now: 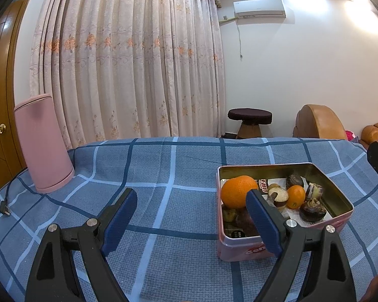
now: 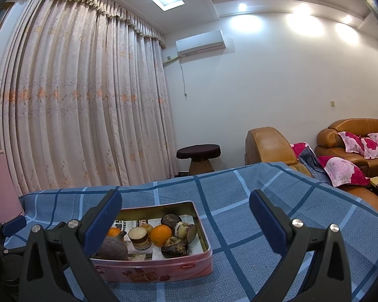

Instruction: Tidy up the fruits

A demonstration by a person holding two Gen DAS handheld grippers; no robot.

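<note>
A pink metal tin (image 1: 242,246) stands on the blue checked tablecloth; it also shows in the right wrist view (image 2: 163,268). It holds a large orange (image 1: 237,191), a small orange (image 1: 296,196), and several dark brown fruits, some cut open (image 1: 312,210). In the right wrist view a small orange (image 2: 160,234) lies mid-tin among the dark fruits (image 2: 175,246). My left gripper (image 1: 191,216) is open and empty, just left of the tin, its right finger in front of it. My right gripper (image 2: 186,222) is open and empty, above the tin's near right side.
A pink cylindrical appliance (image 1: 41,143) stands at the table's far left with a black cord and plug (image 1: 5,207). Brown leather sofas with floral cushions (image 2: 350,148) and a small round stool (image 2: 197,156) stand beyond the table. Curtains hang behind.
</note>
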